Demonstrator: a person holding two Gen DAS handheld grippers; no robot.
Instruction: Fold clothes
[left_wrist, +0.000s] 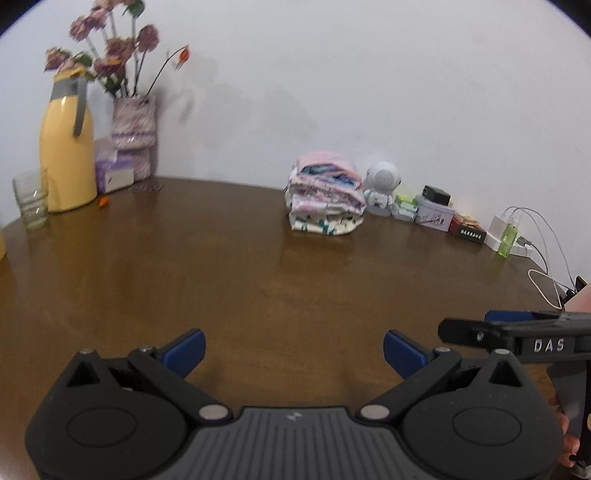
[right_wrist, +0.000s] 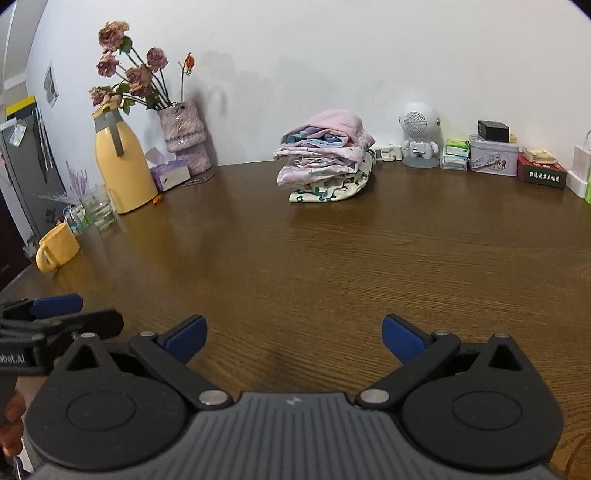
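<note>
A stack of folded clothes (left_wrist: 325, 197) in pink, lilac and cream with green print rests at the far side of the brown wooden table (left_wrist: 221, 266), near the wall. The right wrist view shows the same stack (right_wrist: 327, 162) ahead, slightly left of centre. My left gripper (left_wrist: 294, 350) hovers open over bare table near the front, nothing between its blue pads. My right gripper (right_wrist: 293, 341) is also open and empty, well short of the stack. Each gripper shows at the edge of the other's view, the right gripper (left_wrist: 517, 332) and the left gripper (right_wrist: 55, 317).
At the back left stand a yellow thermos (right_wrist: 122, 166), a vase of dried roses (right_wrist: 184, 136), a tissue pack (right_wrist: 170, 175), a glass (right_wrist: 98, 210) and a yellow mug (right_wrist: 57, 249). At the back right are a white robot speaker (right_wrist: 419, 136), tins and boxes (right_wrist: 495, 155), a charger with cables (left_wrist: 517, 236).
</note>
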